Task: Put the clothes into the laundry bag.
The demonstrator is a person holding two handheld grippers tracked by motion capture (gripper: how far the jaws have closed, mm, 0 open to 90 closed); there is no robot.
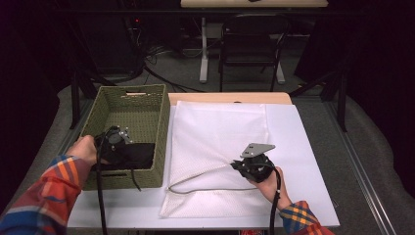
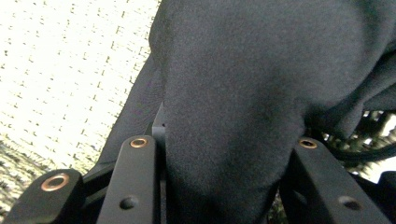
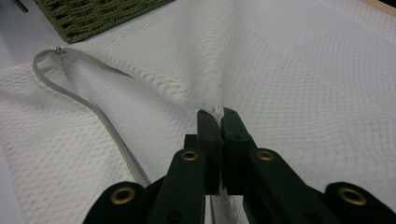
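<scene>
A white-covered surface (image 1: 303, 147) is carrying the whole job, with a white mesh laundry bag (image 1: 220, 142) lying flat across its middle, its long axis running away from the person, and a woven green basket (image 1: 147, 105) sitting just beside the bag's left edge. In the basket, a dark garment (image 1: 134, 155) is bunching against the near wall, and the left hand-held gripper (image 1: 119, 143) is grasping a fold of it; in the left gripper view the black cloth (image 2: 233, 116) is filling the gap between the jaws. The right hand-held gripper (image 1: 243, 165) is clenched on a pinch of mesh at the bag's near right part, tenting the fabric upward; the right gripper view is showing the jaws closed tight on the white netting (image 3: 215, 109), with the grey zipper band (image 3: 88, 105) looping open to the left. The coming move is likely turning on one relation: the bag's zippered mouth (image 1: 195, 183) is lying to the right of the garment, between the two hands, so the left hand, the nearer to the garment, would be carrying it rightward over the basket wall toward that opening.
</scene>
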